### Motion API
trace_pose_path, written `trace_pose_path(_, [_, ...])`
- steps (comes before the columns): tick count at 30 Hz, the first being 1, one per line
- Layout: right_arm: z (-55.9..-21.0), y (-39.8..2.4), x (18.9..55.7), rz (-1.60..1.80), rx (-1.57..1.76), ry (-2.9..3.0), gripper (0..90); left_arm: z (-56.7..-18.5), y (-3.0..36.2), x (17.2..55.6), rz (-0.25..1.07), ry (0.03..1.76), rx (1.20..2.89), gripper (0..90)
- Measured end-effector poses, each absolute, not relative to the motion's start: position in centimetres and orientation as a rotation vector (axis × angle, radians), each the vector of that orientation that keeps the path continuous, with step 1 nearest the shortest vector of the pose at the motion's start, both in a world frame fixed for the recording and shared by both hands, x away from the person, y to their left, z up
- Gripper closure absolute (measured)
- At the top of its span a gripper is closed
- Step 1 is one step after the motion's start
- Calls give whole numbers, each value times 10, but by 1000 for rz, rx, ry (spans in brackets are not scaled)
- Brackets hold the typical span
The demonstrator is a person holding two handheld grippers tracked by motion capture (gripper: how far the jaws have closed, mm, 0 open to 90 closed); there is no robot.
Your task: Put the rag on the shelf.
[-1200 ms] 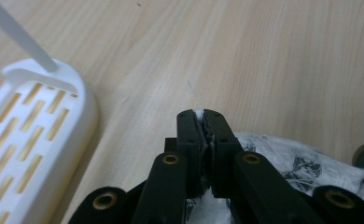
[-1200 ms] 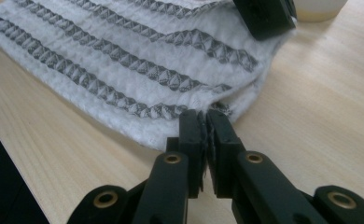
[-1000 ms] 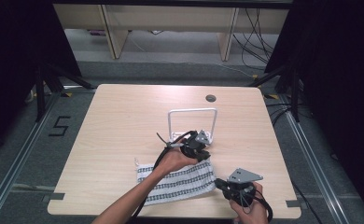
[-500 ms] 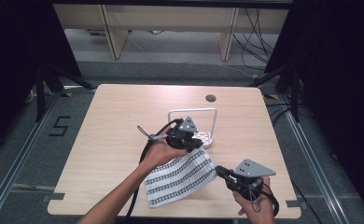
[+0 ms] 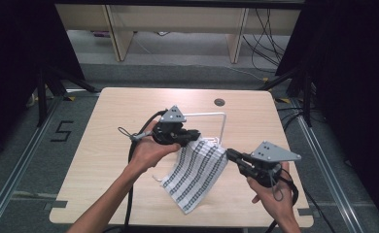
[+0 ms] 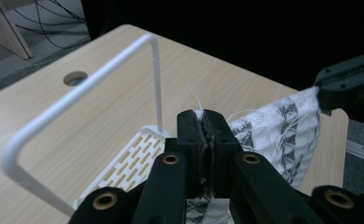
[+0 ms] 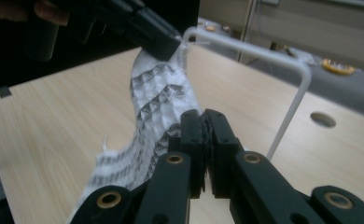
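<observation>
High view: the left tool [image 5: 193, 136] and right tool [image 5: 230, 154] each pinch a top corner of the striped cloth [image 5: 197, 174], jaws clamped tight on the fabric. It hangs stretched between them above the counter [image 5: 105, 126], lower end drooping toward the person, just in front of the white rack [image 5: 215, 115].

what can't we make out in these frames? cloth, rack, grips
- Cloth edge inside the left gripper: left gripper view, hidden between its shut jaws; only frayed threads poke out.
- Corner in the right gripper: right gripper view, covered by its shut jaws.
- White rack base: high view, hidden behind the left gripper and cloth.
- Cloth's lower end: right gripper view, blurred and cut off by the bottom edge.
- Rack's near leg: left gripper view, cut off behind the gripper body.
</observation>
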State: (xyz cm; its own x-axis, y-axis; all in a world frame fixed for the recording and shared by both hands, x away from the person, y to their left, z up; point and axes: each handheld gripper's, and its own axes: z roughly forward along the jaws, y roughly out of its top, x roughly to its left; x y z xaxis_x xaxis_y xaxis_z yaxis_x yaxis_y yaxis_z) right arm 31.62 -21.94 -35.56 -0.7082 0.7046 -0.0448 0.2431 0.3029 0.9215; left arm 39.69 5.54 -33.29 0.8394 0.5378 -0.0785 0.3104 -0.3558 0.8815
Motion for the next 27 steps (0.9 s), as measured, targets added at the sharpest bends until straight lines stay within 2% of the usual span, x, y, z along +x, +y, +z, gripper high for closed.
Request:
trace_pose_path(1, [-343, -217, 317, 1403, 850, 2112, 876, -324, 58, 393, 297, 625, 1958, 857])
trace_pose_path(10, [-304, -219, 343, 1429, 806, 2048, 877, -298, 66, 391, 302, 657, 1900, 855])
trace_pose_path(27, [-271, -208, 384, 1422, 822, 2014, 876, -263, 70, 423, 371, 724, 1833, 854])
